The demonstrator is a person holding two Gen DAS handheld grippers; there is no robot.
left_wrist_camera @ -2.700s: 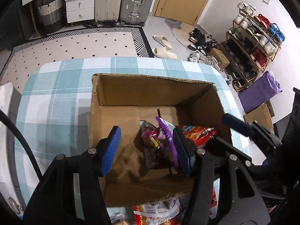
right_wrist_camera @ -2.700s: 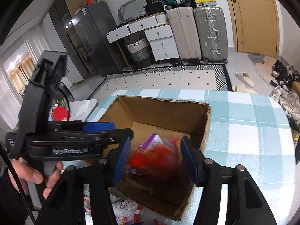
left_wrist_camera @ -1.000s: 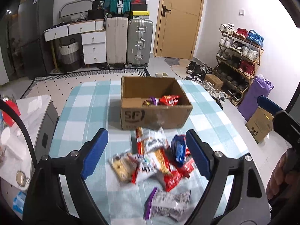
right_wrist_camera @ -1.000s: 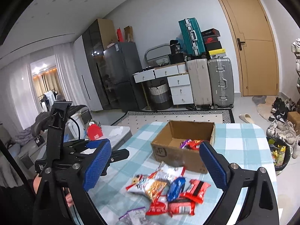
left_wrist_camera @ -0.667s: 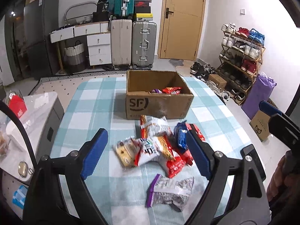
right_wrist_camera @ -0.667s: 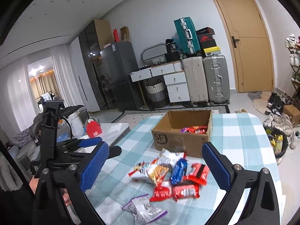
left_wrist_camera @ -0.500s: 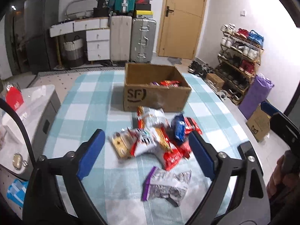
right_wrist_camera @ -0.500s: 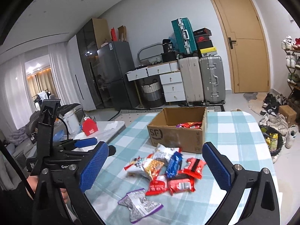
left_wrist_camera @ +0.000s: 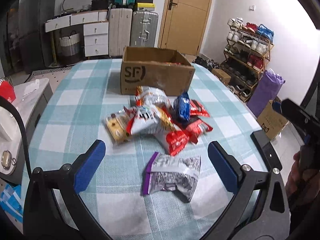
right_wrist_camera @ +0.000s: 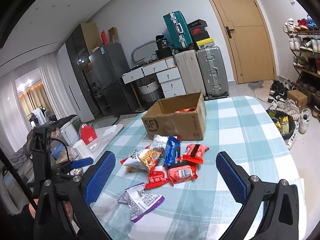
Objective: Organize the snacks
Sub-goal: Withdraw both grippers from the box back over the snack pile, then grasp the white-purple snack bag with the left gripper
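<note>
An open cardboard box (left_wrist_camera: 156,78) (right_wrist_camera: 174,124) stands at the far side of the checked table, with red packets showing inside. In front of it lies a heap of snacks: a blue packet (left_wrist_camera: 182,108) (right_wrist_camera: 171,152), red packets (left_wrist_camera: 178,140) (right_wrist_camera: 182,173), a white-and-orange bag (left_wrist_camera: 146,120) and a yellow biscuit packet (left_wrist_camera: 116,126). Nearest me lies a silver packet with a purple edge (left_wrist_camera: 172,176) (right_wrist_camera: 140,200). My left gripper (left_wrist_camera: 156,148) hovers over that packet, its jaws opening and holding nothing. My right gripper (right_wrist_camera: 165,157) stands open and empty above the heap.
The checked table (left_wrist_camera: 80,104) ends close on the right. A white side counter (right_wrist_camera: 108,132) with a red pouch, a kettle and cups stands left of it. A waste bin (right_wrist_camera: 284,124), shoes and a shoe rack (left_wrist_camera: 250,46) are on the right; suitcases and drawers stand behind.
Both grippers have drawn back from the box, where they let packets go, and sunk toward the table. The snack heap looms larger. The left jaws have spread wider.
</note>
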